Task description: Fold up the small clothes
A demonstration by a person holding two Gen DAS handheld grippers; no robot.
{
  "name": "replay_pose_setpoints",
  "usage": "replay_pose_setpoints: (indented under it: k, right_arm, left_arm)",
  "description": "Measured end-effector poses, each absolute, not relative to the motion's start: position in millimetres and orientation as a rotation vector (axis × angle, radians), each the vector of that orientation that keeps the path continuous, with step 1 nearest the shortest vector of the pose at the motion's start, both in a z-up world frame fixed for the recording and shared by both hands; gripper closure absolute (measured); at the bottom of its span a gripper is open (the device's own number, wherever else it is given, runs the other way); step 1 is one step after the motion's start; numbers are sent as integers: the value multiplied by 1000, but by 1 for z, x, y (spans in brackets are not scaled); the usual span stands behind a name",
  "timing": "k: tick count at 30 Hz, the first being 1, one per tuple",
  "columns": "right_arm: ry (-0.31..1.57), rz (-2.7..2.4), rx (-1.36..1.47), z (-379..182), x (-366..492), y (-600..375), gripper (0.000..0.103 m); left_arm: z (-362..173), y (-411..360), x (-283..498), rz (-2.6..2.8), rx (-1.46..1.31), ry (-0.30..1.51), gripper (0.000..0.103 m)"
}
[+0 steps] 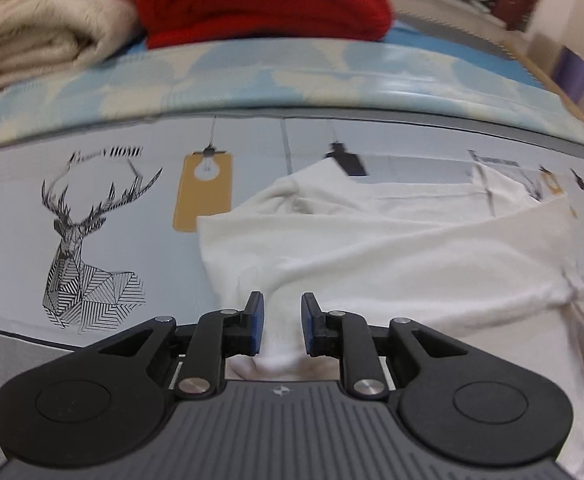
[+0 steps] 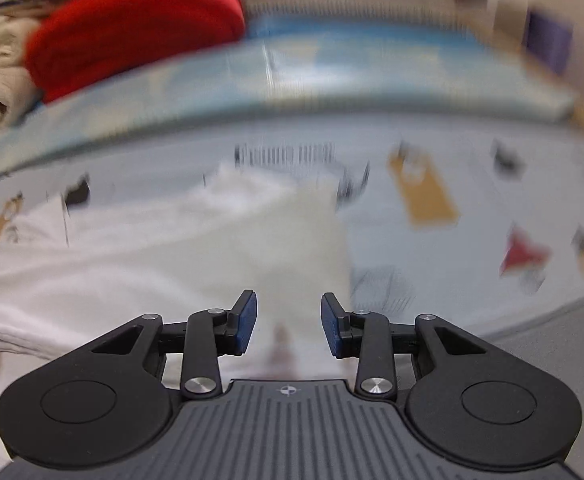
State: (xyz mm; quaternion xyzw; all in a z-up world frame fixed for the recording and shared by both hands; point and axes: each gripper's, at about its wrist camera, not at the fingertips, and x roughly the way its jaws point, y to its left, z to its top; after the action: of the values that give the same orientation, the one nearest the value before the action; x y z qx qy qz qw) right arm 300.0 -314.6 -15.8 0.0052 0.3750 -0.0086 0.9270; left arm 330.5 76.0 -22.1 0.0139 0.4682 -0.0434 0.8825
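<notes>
A small white garment (image 1: pixel 392 248) lies partly folded on a grey printed sheet (image 1: pixel 20 240), its near edge hanging over the front. My left gripper (image 1: pixel 282 322) is open just above the garment's near left edge, white cloth showing between its blue pads. The right wrist view is motion-blurred. There the same white garment (image 2: pixel 196 264) fills the left and middle. My right gripper (image 2: pixel 288 322) is open over the garment's near right part, holding nothing.
A red folded blanket (image 1: pixel 260 0) and a cream blanket (image 1: pixel 44 28) are stacked at the back on a pale blue patterned cover (image 1: pixel 292 72). The grey sheet carries deer (image 1: pixel 80 248), lamp and tag prints. The sheet's front edge (image 2: pixel 552 312) curves at lower right.
</notes>
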Motion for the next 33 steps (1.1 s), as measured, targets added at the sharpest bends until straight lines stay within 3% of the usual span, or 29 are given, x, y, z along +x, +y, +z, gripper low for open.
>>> replay_pose_setpoints:
  k: [5, 12, 22, 26, 33]
  right_arm:
    - [638, 3, 23, 23, 248, -329, 66]
    - [616, 2, 79, 43, 152, -356, 65]
    - [652, -22, 211, 7, 39, -358, 65]
    - [747, -81, 276, -18, 17, -362, 65]
    - [714, -69, 326, -10, 4, -354, 65]
  left_arm:
    - [-3, 73, 281, -163, 98, 891, 80]
    - [9, 94, 201, -177, 31, 882, 80]
    - [-16, 96, 80, -166, -73, 929, 80]
    - [-10, 96, 61, -161, -66, 924, 80]
    - [-38, 114, 41, -132, -104, 997, 80]
